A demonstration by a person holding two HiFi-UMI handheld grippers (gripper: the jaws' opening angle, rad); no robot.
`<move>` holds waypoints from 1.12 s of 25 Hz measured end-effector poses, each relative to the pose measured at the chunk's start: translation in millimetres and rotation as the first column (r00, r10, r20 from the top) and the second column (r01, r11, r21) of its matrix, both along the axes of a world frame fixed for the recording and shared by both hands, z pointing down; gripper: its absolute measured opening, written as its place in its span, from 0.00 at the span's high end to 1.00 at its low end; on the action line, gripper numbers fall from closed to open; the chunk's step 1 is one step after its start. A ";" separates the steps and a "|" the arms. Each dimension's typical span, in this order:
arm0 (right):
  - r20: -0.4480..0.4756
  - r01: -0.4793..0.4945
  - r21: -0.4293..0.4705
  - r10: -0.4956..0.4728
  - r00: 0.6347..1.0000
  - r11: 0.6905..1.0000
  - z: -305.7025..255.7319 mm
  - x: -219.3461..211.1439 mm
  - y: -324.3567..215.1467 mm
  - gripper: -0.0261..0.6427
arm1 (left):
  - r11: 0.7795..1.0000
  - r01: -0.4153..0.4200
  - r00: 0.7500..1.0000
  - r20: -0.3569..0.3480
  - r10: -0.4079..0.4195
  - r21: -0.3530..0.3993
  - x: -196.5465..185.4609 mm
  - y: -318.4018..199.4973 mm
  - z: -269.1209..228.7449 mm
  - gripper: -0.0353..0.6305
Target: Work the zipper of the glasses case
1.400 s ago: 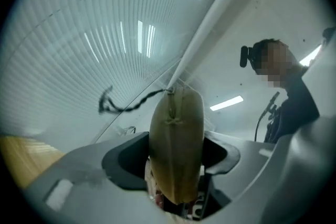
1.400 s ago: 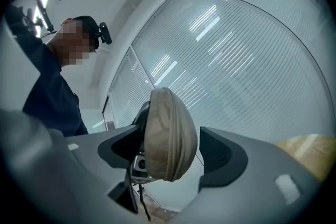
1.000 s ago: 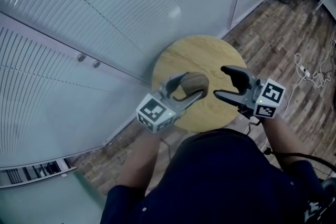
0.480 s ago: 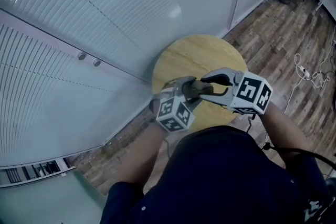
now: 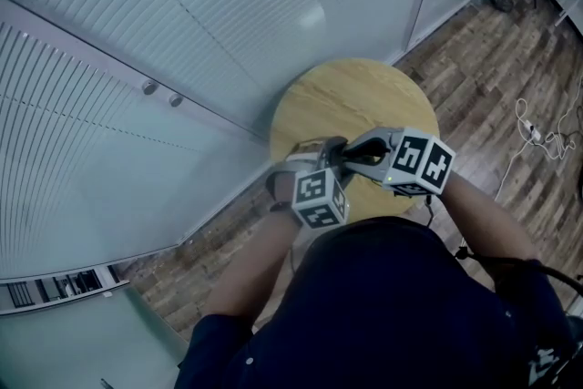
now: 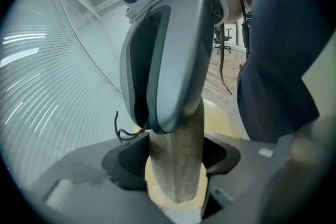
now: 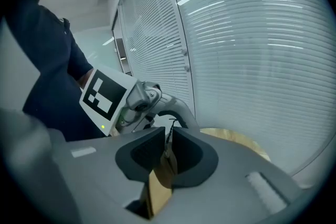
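From your head view, the glasses case is almost wholly covered by your left gripper and right gripper. Your torso hides the near rim of the surface. In your left gripper view, the right gripper blocks the case's upper part. In your right gripper view, the thin dark strand between the closing jaws is too small to identify.

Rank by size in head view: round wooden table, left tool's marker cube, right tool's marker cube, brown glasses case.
1. Round wooden table.
2. Right tool's marker cube, left tool's marker cube: alike, unranked.
3. Brown glasses case, mostly hidden.
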State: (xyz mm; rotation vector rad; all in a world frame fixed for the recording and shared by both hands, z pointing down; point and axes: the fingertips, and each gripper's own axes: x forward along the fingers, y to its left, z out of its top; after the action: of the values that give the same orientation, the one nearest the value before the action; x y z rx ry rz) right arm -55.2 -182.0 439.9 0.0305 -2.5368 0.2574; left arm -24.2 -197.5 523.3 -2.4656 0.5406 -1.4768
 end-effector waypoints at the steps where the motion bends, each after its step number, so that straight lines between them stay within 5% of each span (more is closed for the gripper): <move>1: 0.009 0.003 0.001 -0.003 1.000 1.000 1.7 0.5 0.7 0.89 | 1.000 0.002 1.000 -0.002 -0.002 -0.006 0.9 0.8 2.2 0.51; 6: 0.210 -0.045 -0.051 0.054 0.976 0.998 -31.7 5.6 -6.9 0.94 | 0.997 0.019 0.995 -0.098 -0.026 -0.074 2.3 1.8 -15.8 0.51; 12: 0.443 -0.070 -0.107 0.110 0.890 0.992 -74.7 28.4 -15.0 0.94 | 0.987 0.021 0.962 -0.264 -0.063 -0.159 11.1 4.7 -41.8 0.51; 17: 0.618 -0.050 -0.226 0.183 0.765 0.973 -99.5 48.0 -17.5 0.94 | 0.978 -0.026 0.885 -0.460 -0.073 -0.206 27.4 7.5 -76.2 0.52; 25: 0.735 -0.059 -0.309 0.278 0.619 0.949 -117.1 75.6 -24.3 0.94 | 0.975 -0.056 0.799 -0.595 -0.086 -0.216 35.9 9.6 -103.1 0.52; 28: 0.759 -0.073 -0.321 0.302 0.576 0.944 -123.1 82.0 -30.0 0.94 | 0.970 -0.065 0.730 -0.674 -0.113 -0.234 35.0 6.9 -117.0 0.53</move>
State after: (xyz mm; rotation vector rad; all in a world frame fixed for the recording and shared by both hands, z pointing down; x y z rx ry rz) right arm 26.8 -211.9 316.8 0.1107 -3.3912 0.8648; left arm 10.8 -190.6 406.3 -3.1973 0.5261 -0.5910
